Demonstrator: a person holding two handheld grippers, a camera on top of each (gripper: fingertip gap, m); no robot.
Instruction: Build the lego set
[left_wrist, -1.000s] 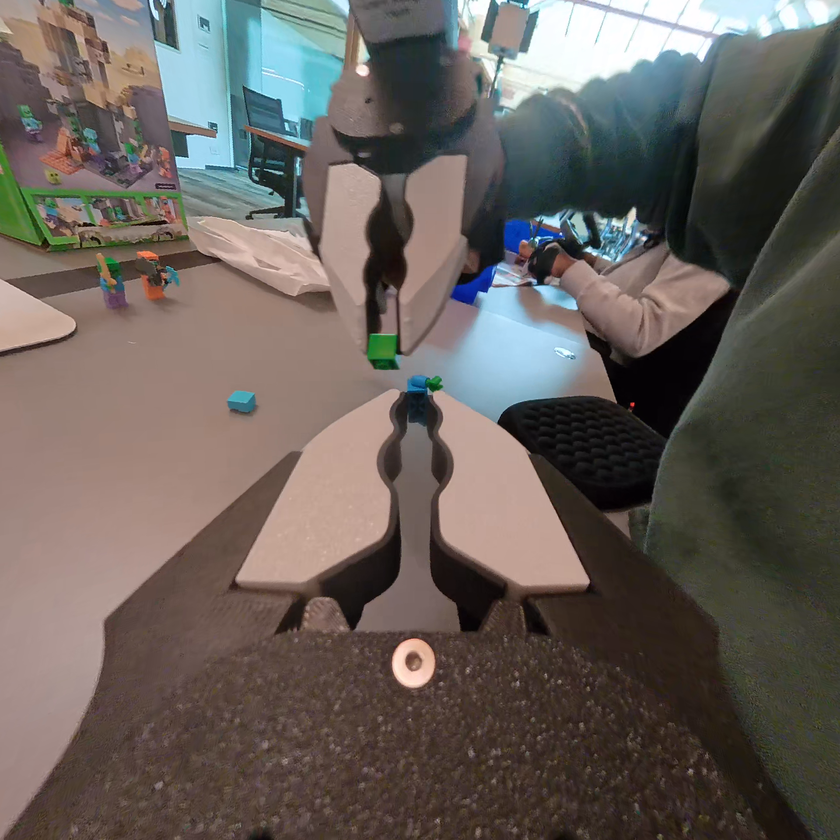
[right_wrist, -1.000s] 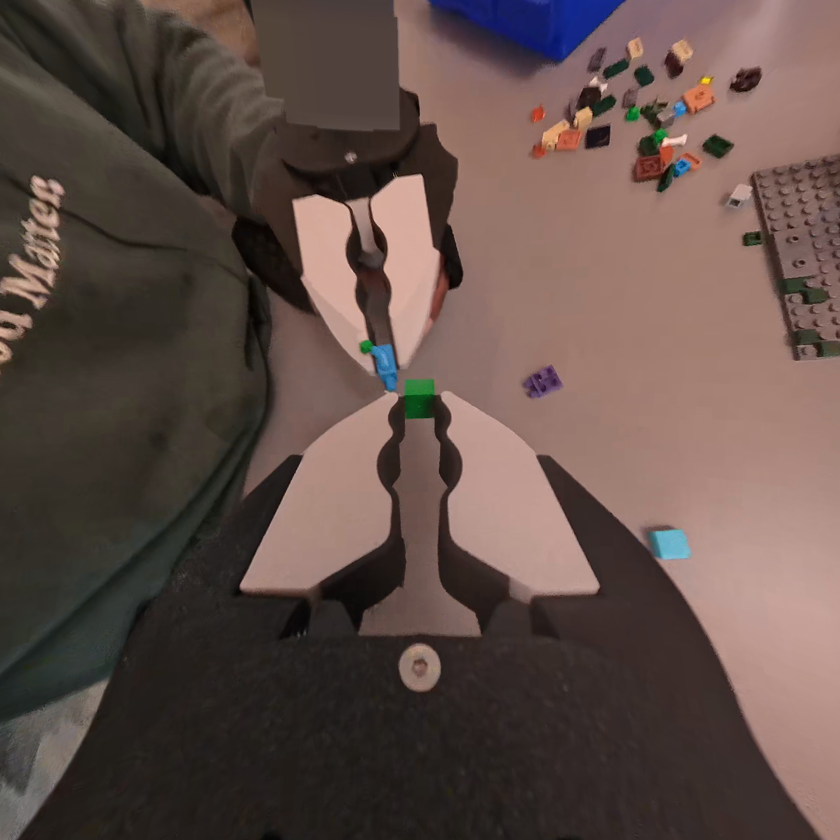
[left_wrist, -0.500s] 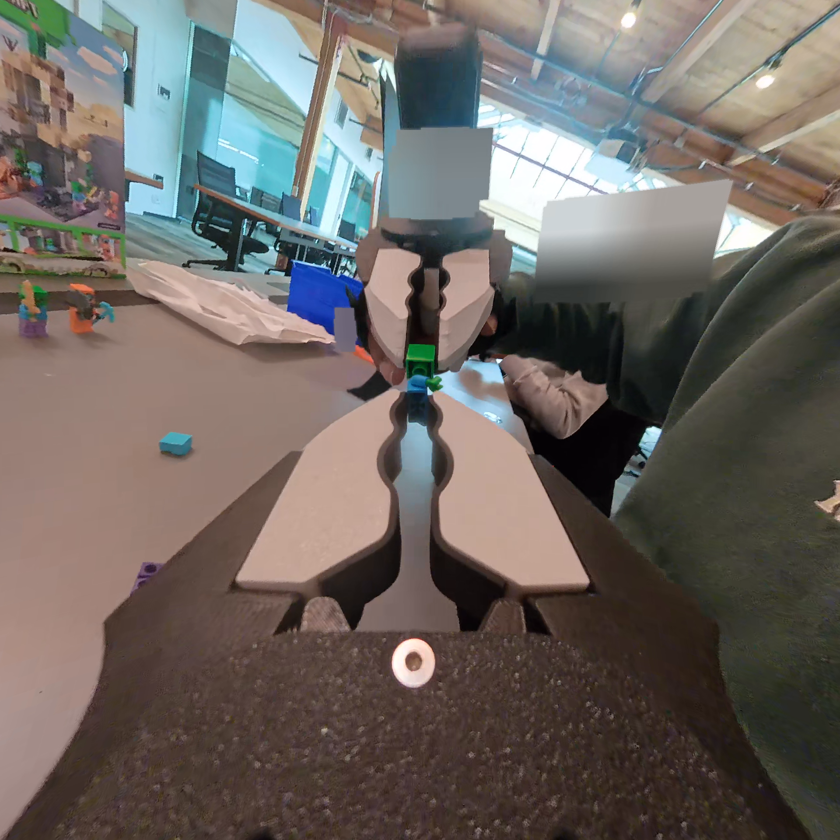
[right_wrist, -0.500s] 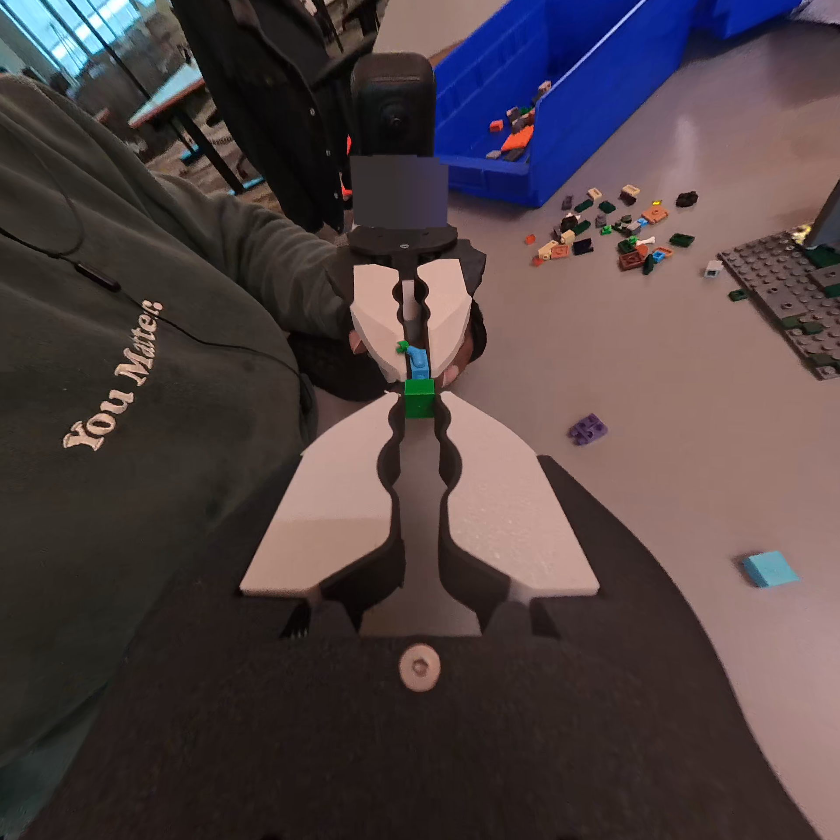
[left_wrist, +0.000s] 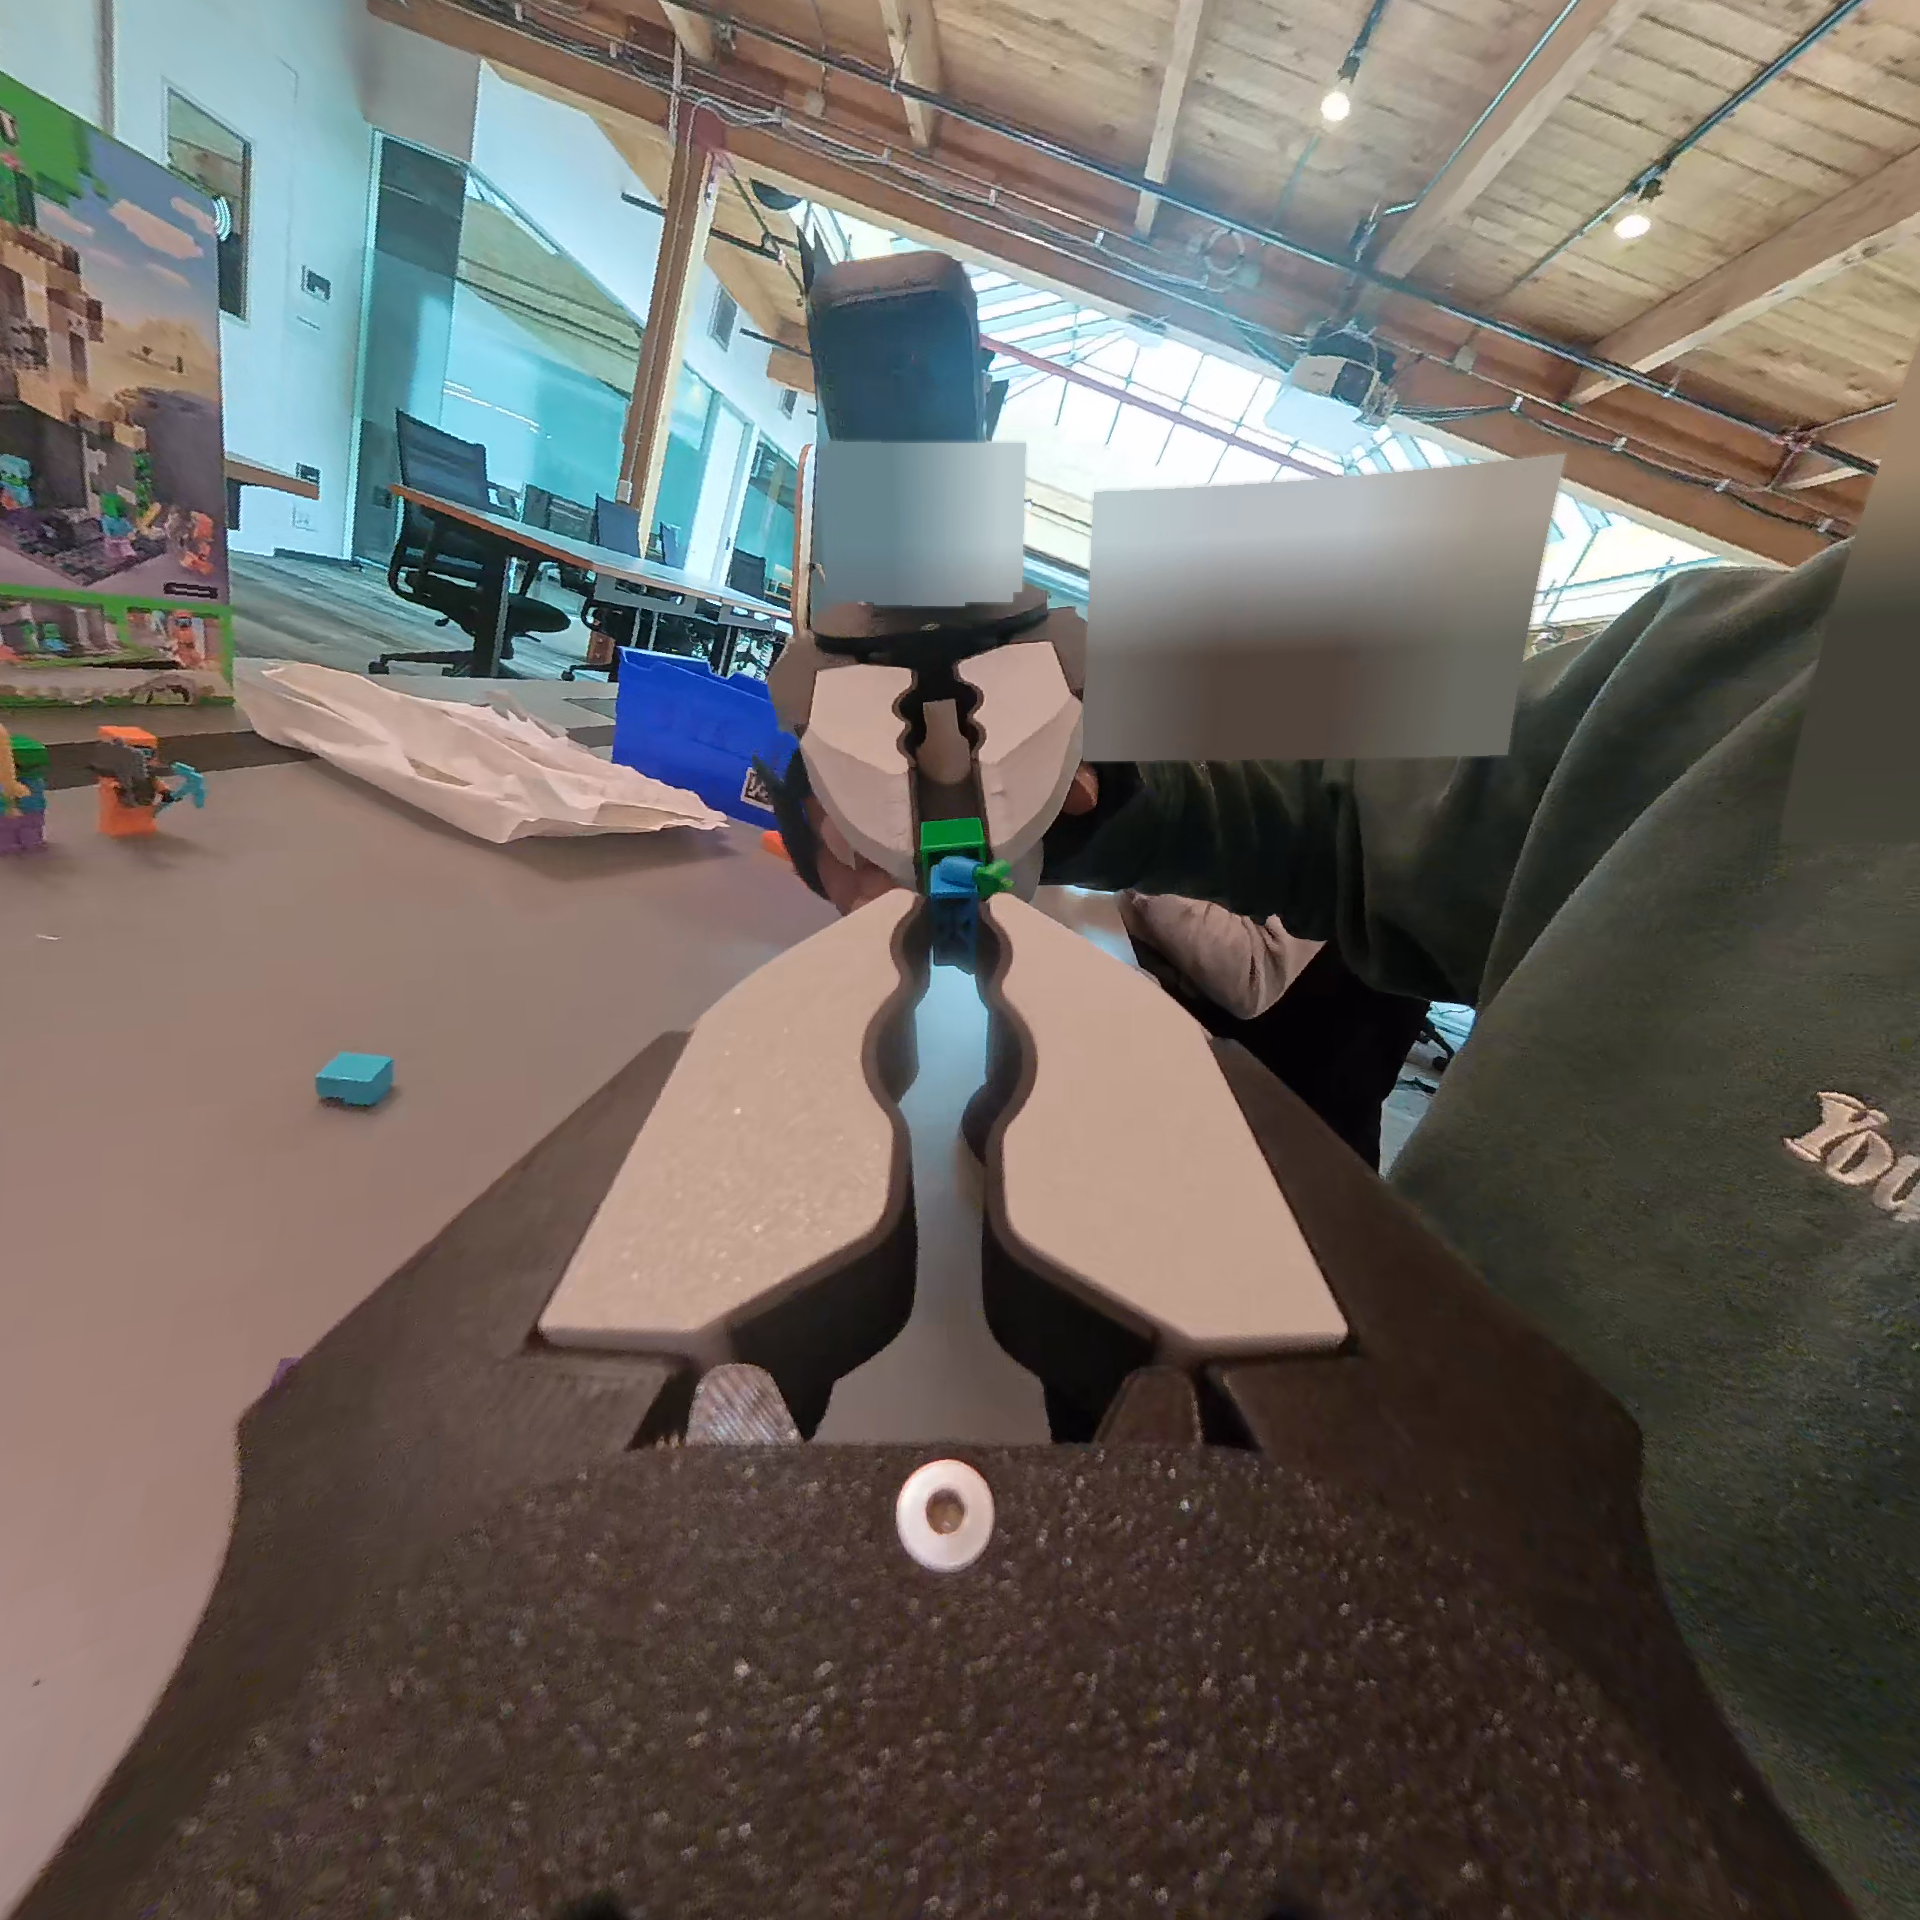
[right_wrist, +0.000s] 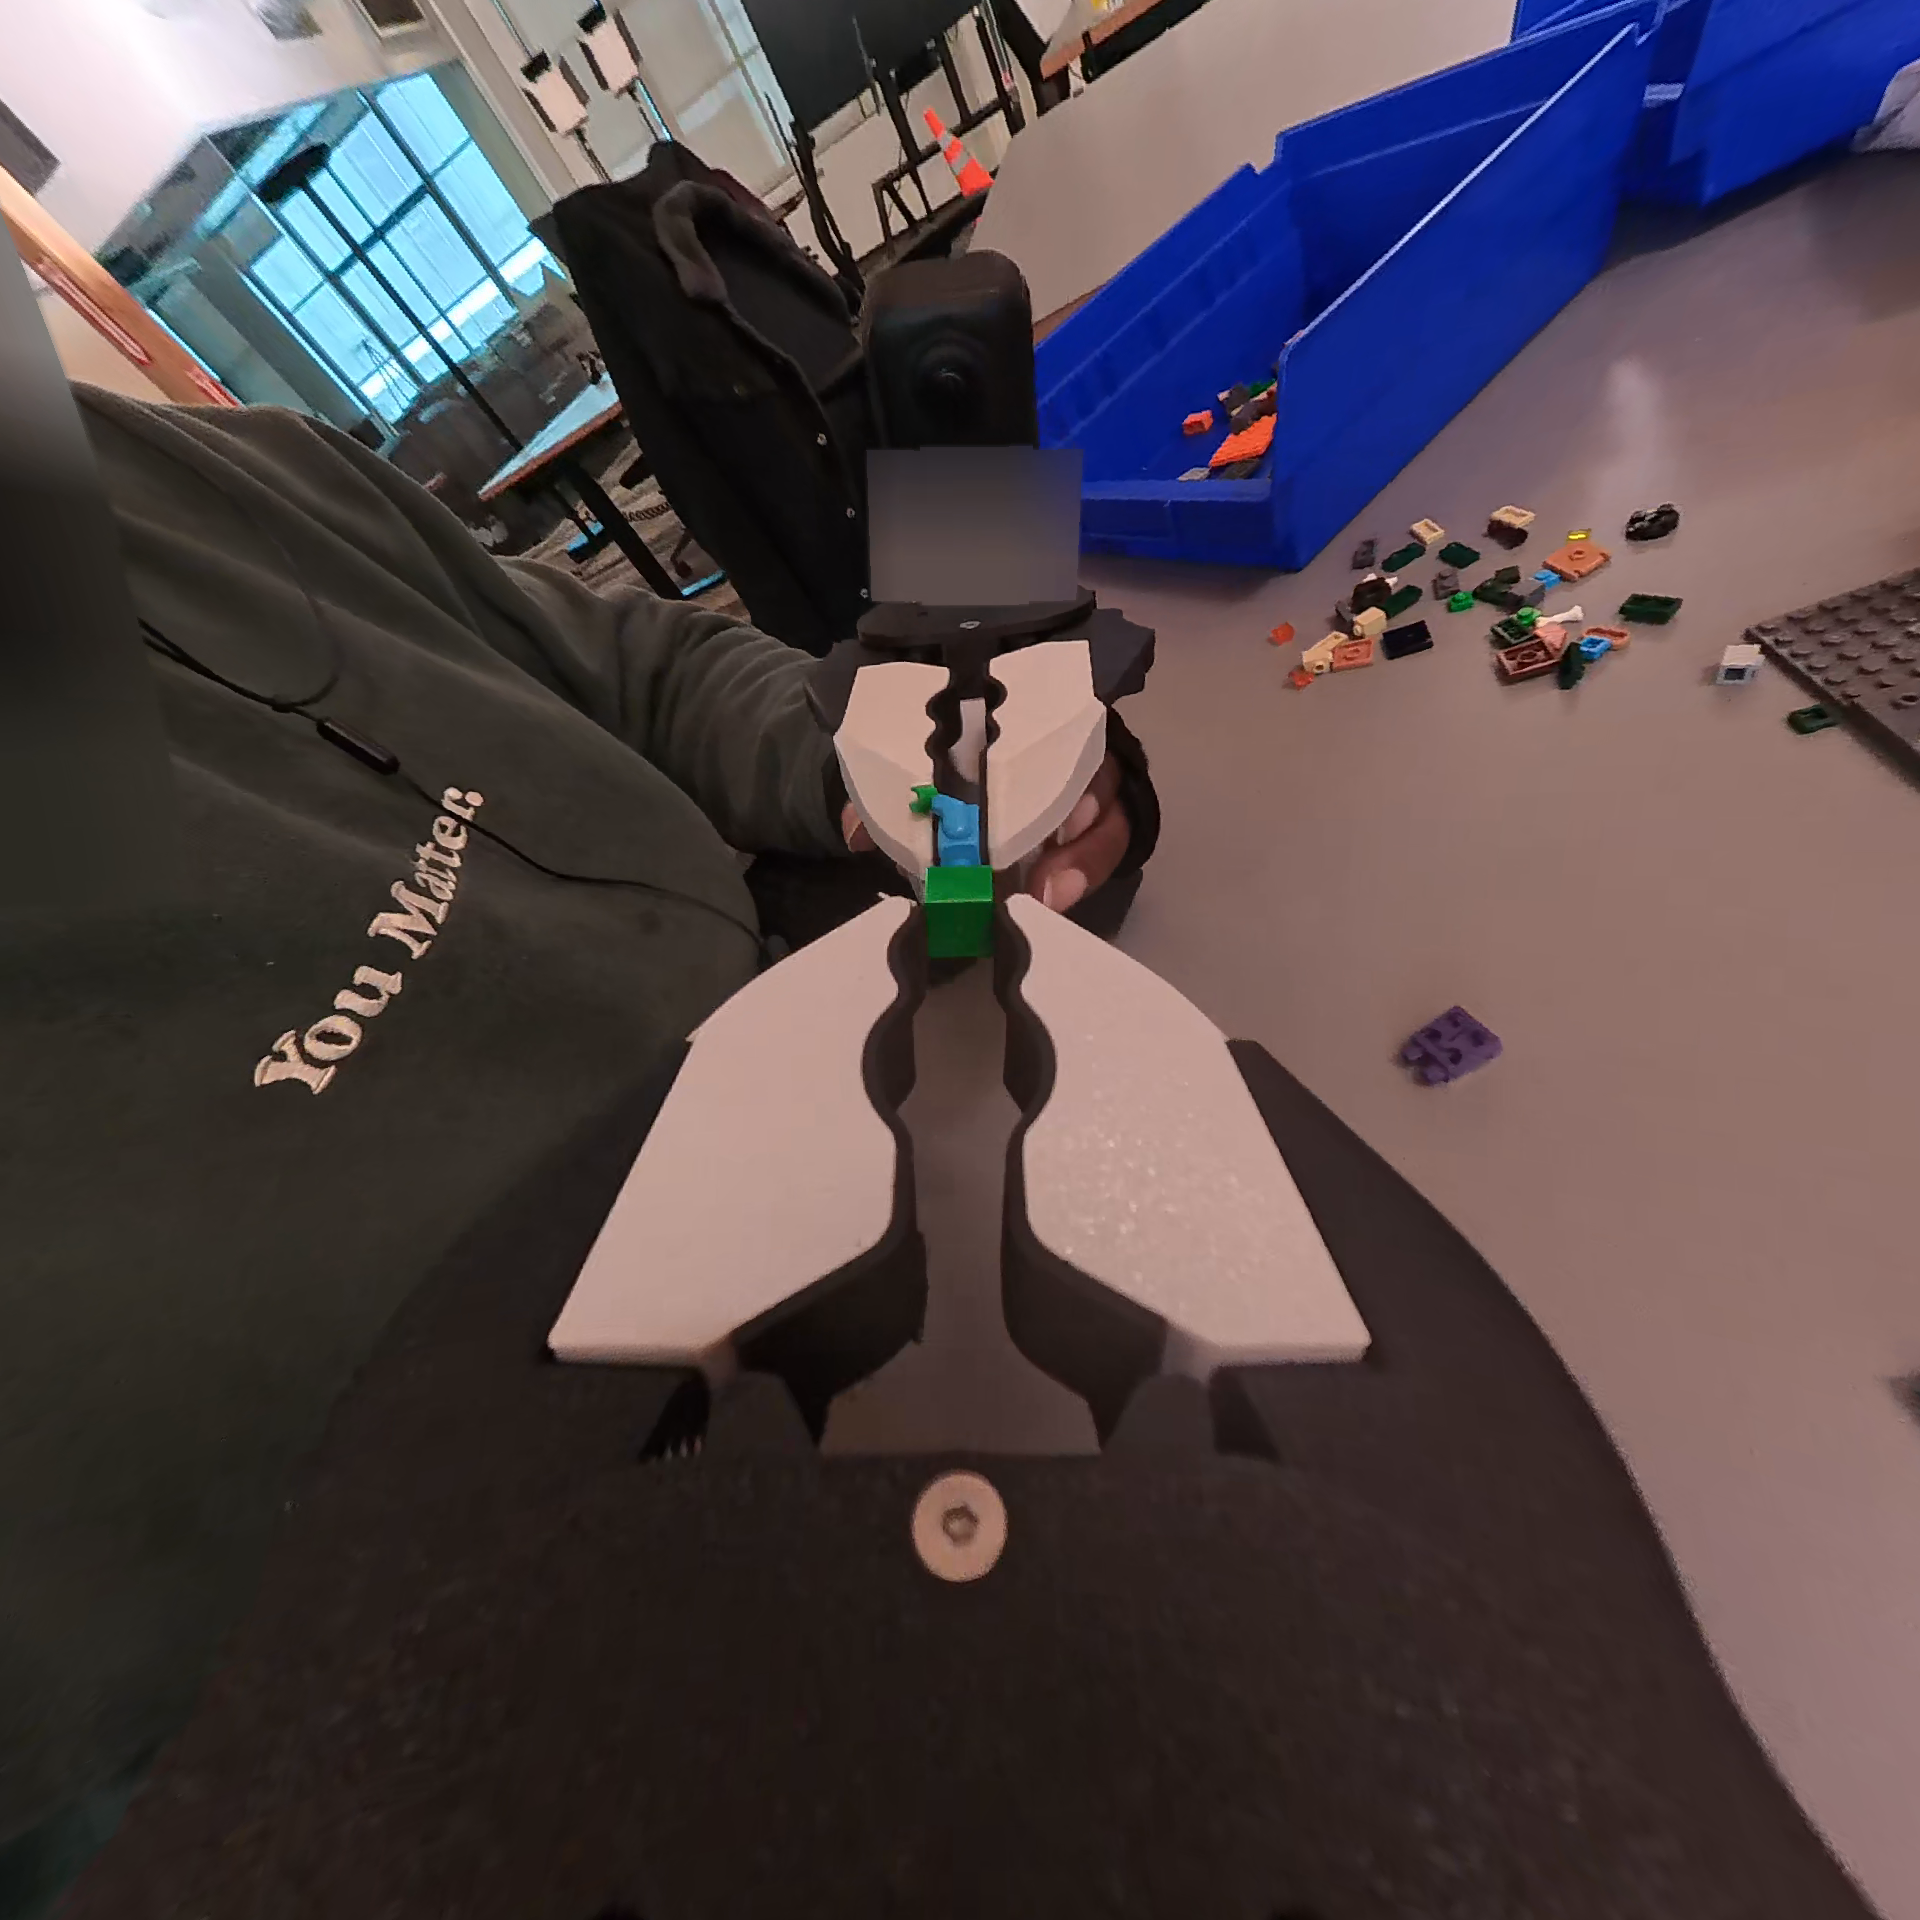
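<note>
The green cube (right_wrist: 958, 912) sits pinched at the tip of the right gripper (right_wrist: 956, 920), pressed against the top of the small blue figure body (left_wrist: 952, 891), which the left gripper (left_wrist: 948, 914) holds clamped between its fingertips; both pieces hang in the air above the grey surface (right_wrist: 1558, 935), held tip to tip; to seat the cube well, I judge the two grippers should stay in line and push straight together, without twist, since a small green arm (left_wrist: 992, 876) sticks out sideways and could snag; a firm, even squeeze matters, as the pieces are tiny and could pop loose; a teal tile (left_wrist: 354, 1077) and a purple piece (right_wrist: 1449, 1044) lie apart on the surface, loose bricks (right_wrist: 1475, 613) farther off by the blue bin (right_wrist: 1299, 416)
</note>
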